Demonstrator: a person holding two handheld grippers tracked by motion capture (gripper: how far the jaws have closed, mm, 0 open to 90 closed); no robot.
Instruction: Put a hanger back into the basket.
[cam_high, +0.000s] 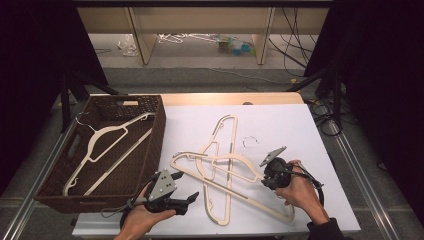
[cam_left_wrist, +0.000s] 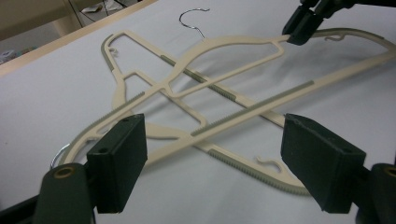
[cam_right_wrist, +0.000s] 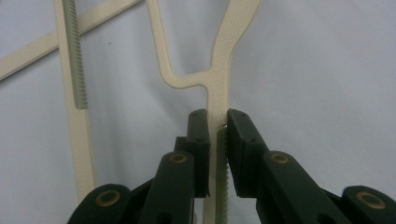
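While left gripper (cam_left_wrist: 210, 163) gapes, right gripper (cam_right_wrist: 217, 126) clamps hanger (cam_right_wrist: 219, 93).

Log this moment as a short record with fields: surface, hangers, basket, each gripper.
surface: white table top
loose hangers: two cream hangers lying crossed on the table
basket: brown wicker basket at the table's left, one cream hanger in basket
right gripper: shut on the arm of one crossed hanger, at its ribbed strip
left gripper: open, nothing between the jaws, pointed at the crossed hangers
work in hand: right gripper has taken hold of a loose hanger
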